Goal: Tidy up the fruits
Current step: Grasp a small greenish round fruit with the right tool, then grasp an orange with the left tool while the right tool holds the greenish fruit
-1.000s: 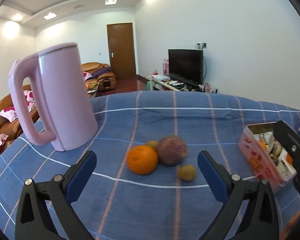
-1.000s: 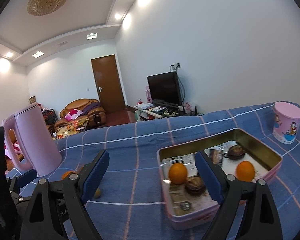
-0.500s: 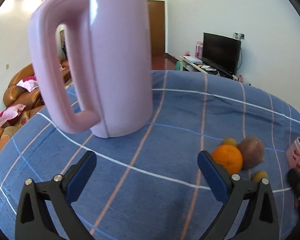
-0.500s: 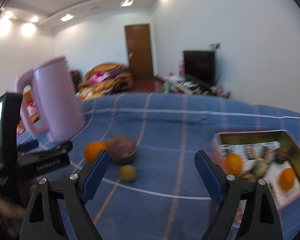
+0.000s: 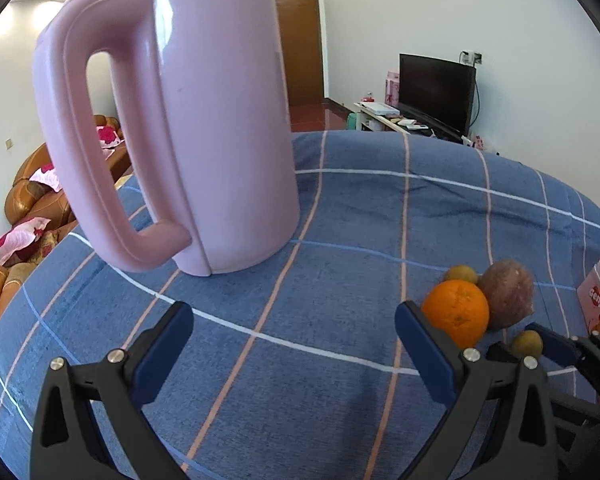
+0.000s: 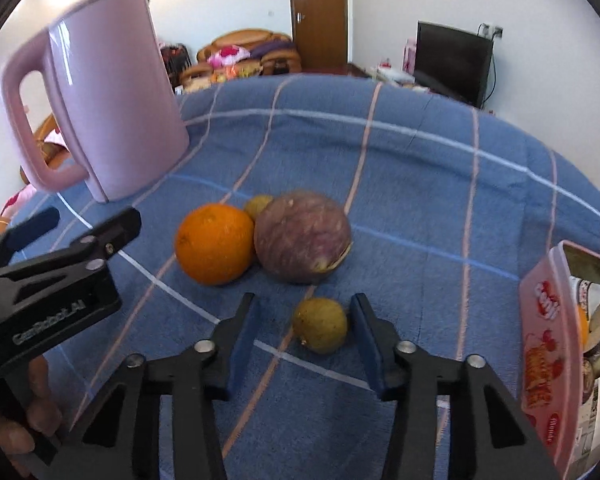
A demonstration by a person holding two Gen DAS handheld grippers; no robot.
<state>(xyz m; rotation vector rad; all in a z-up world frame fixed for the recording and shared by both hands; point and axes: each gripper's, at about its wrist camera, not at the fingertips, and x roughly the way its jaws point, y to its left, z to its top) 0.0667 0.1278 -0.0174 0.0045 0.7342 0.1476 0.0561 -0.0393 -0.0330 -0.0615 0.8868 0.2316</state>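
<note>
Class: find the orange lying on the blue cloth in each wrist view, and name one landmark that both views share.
Left wrist view: orange at lower right, just past the left gripper's right finger.
Right wrist view: orange left of centre, touching the purple fruit.
Shared landmark: pink kettle.

A pink kettle (image 5: 204,128) is stood upright on a blue checked tablecloth (image 5: 340,380); a dark TV (image 5: 436,92) and brown door (image 5: 302,48) are seen behind.

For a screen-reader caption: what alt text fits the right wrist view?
The right gripper has just been closing around a small yellow-green fruit on a blue checked cloth, one pad beside it, one clear. Behind sit an orange and purple fruit.
</note>
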